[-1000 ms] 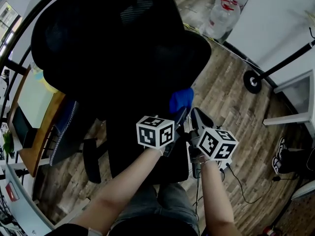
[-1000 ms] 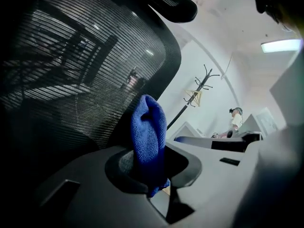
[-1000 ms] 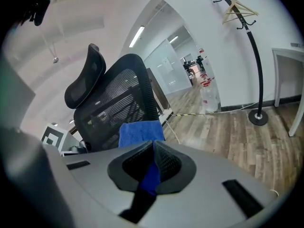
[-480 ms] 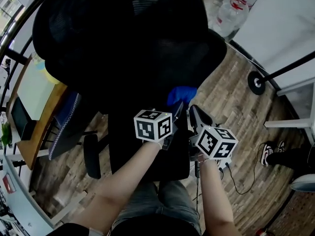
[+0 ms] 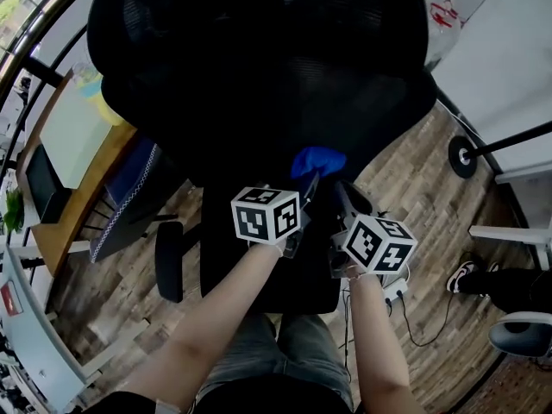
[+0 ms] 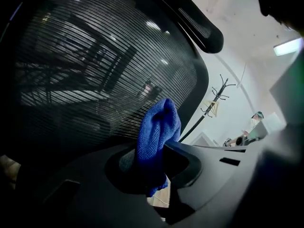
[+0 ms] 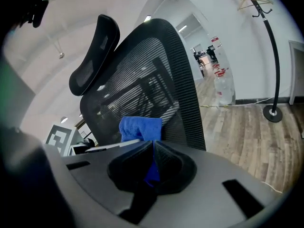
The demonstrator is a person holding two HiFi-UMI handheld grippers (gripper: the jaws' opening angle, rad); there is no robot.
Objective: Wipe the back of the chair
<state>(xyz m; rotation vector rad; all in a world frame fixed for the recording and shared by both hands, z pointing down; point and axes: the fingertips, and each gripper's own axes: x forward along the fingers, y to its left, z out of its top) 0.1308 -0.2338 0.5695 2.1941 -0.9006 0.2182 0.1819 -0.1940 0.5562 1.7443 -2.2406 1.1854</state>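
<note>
Left gripper (image 6: 151,167): jaws clamped on the blue cloth (image 6: 159,127), whose bunched top is pressed against the lower mesh of the black chair back (image 5: 259,76), near its right edge in the head view. Right gripper (image 7: 153,164), just beside the left one: jaws drawn together, pointing at the same lower area of the mesh. A blue sliver shows in their seam; cannot tell whether cloth is pinched there.

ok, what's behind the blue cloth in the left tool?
The black mesh chair back fills the view behind the blue microfibre cloth, clamped in the left tool. The mesh patch directly behind the cloth is covered, so contact cannot be confirmed.
</note>
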